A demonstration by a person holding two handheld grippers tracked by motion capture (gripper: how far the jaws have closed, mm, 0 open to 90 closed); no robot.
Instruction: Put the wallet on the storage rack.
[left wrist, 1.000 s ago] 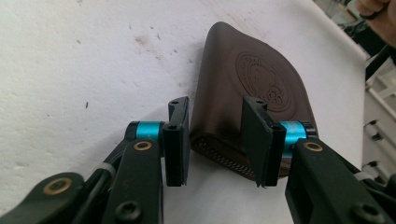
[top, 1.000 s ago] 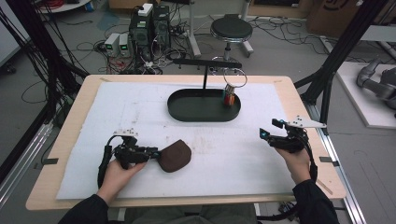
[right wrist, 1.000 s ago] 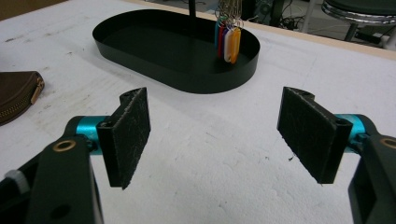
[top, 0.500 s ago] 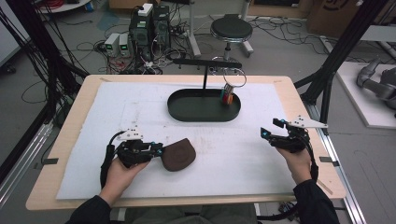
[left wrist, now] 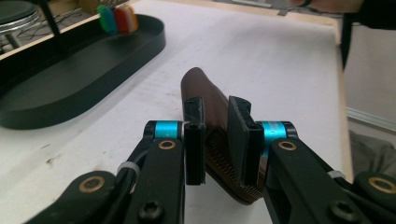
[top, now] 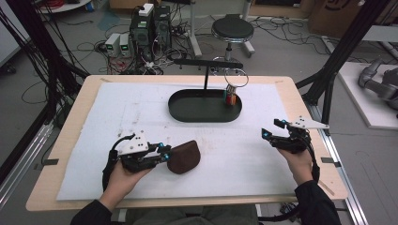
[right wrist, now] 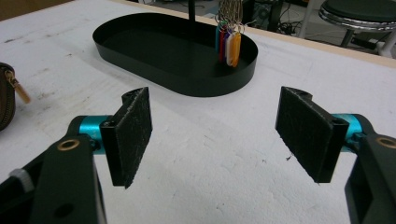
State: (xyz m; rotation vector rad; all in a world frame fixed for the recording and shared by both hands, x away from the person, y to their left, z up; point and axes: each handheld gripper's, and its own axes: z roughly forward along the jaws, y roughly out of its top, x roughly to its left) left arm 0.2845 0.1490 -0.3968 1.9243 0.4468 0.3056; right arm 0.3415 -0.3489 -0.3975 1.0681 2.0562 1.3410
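Near the front-left of the counter: the brown pouch (top: 184, 156) lies on the white mat (top: 141, 108), just ahead of the left gripper (top: 165, 151) and touching it.
Left gripper state: its jaws have just been closing and now pinch the near end of the pouch (left wrist: 210, 112); the pads (left wrist: 194, 140) press on both faces of it, with the zipper edge showing between them.
Pouch long axis: it runs away from the left gripper along the line of the jaws, its far rounded end pointing roughly toward the middle of the mat.
Right gripper state: the right gripper (top: 273, 129) hangs over the right side of the mat with its jaws wide apart and nothing between them (right wrist: 215, 135).
Nearer hand: the left one, already on the pouch; the right gripper is well apart from it, and from there the pouch (right wrist: 7, 100) sits far off to one side.
Black oval tray (top: 187, 110): beyond the pouch, toward the back of the counter, with a bunch of coloured key tags (top: 230, 97) hanging at its right end.
Judgement: any carry toward the tray would run forward and to the right from the left hand.
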